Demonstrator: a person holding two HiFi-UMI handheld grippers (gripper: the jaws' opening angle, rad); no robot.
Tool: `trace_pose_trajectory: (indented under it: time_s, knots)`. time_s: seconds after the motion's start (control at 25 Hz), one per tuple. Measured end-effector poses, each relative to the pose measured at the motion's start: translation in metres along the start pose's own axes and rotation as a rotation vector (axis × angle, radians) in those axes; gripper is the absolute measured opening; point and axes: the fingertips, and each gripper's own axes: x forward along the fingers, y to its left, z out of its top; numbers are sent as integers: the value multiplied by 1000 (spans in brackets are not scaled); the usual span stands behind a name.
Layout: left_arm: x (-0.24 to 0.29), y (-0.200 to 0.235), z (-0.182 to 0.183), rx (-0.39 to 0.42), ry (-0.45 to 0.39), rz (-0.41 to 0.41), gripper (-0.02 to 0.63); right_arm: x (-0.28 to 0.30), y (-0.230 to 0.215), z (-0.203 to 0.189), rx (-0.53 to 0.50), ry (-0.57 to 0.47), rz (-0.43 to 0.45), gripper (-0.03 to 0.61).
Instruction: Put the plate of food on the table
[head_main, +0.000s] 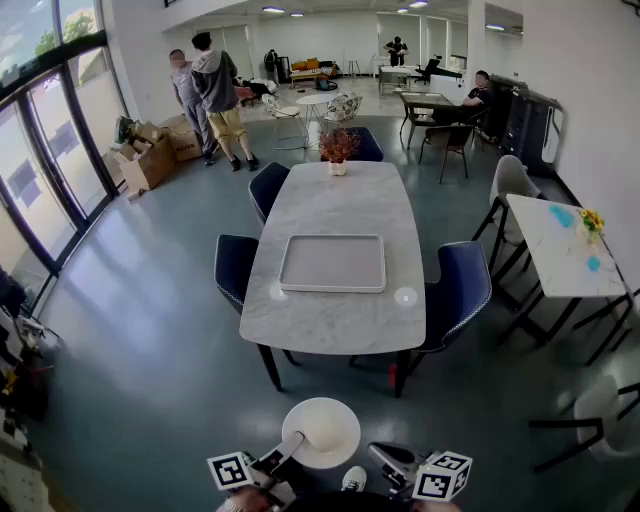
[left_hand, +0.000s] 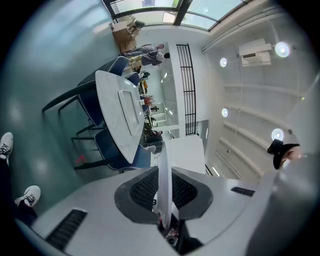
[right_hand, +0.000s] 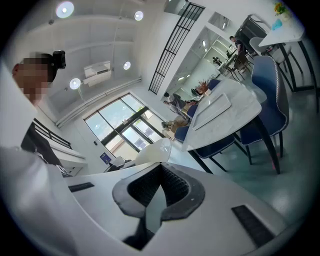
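A round white plate (head_main: 322, 432) hangs low in the head view, over the grey floor and short of the marble table (head_main: 335, 205). What lies on the plate is too pale to make out. My left gripper (head_main: 288, 450) is shut on the plate's left rim; in the left gripper view the plate (left_hand: 164, 170) stands edge-on between the dark pads. My right gripper (head_main: 385, 456) sits just right of the plate, apart from it, jaws shut and empty. In the right gripper view the plate (right_hand: 152, 151) shows beyond the right gripper (right_hand: 159, 181).
A grey tray (head_main: 332, 263) lies on the table's near half, with two small round discs (head_main: 405, 296) by the near edge and a potted plant (head_main: 338, 150) at the far end. Blue chairs (head_main: 458, 290) flank the table. A second table (head_main: 560, 250) stands right; people stand far left.
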Motion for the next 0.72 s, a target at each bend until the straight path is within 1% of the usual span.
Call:
trace_pose_trajectory:
  time_s: [0.28,0.48,0.72]
  knots:
    - [-4,-3,-3,4,-5,-1,37,0,5,-4,0,-7,42,11]
    - [-6,-2,-1,8,-12,2,37,1,6,0,-18,-10,31,11]
    - [-7,-1,-3,11,-15,6,37,-2,8,1,-13,-28,56,11]
